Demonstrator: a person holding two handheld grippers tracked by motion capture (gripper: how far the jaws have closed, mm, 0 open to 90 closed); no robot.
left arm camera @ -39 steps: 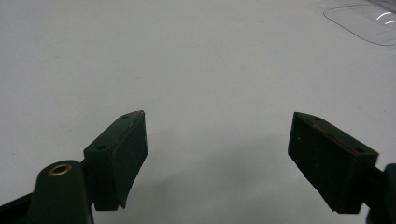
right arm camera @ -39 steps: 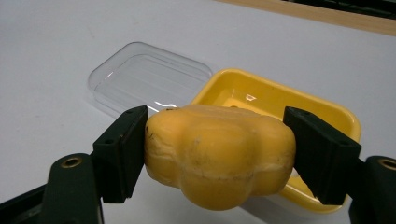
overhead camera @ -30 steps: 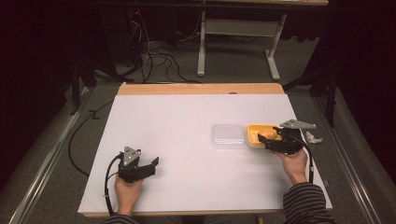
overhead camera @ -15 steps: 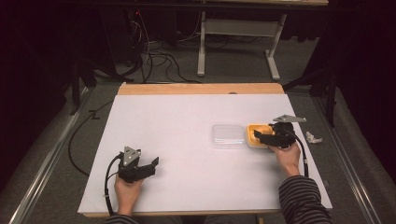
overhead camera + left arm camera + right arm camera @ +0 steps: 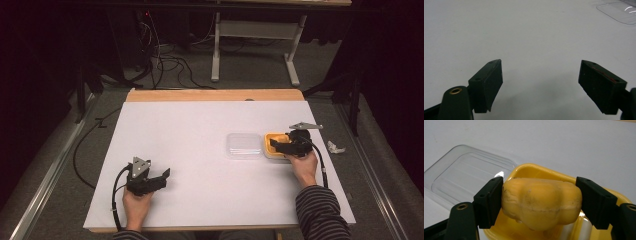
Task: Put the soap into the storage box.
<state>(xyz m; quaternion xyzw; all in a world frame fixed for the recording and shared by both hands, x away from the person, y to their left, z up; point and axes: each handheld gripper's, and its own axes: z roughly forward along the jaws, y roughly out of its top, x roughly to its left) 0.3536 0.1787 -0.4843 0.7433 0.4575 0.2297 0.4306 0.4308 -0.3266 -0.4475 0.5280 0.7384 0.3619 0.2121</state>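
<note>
A yellow container [image 5: 272, 143] [image 5: 541, 171] stands on the white table [image 5: 200, 130] at the right, with a clear plastic lid [image 5: 244, 145] [image 5: 469, 173] lying flat just left of it. My right gripper [image 5: 278, 145] [image 5: 539, 202] is over the container, shut on a pale yellow lumpy object [image 5: 541, 200] that hangs just above the container's inside. My left gripper [image 5: 162, 176] [image 5: 540, 85] rests near the table's front left, open, with bare table between its fingers. The lid's corner [image 5: 617, 12] shows far off in the left gripper view.
A crumpled white scrap [image 5: 335, 147] lies on the floor off the table's right edge. A wooden strip [image 5: 215, 95] runs along the far edge. Cables [image 5: 165, 60] and a desk frame [image 5: 255, 45] are on the floor beyond.
My right gripper has moved left and slightly forward, bringing the yellow object over the container. The left gripper has stayed still.
</note>
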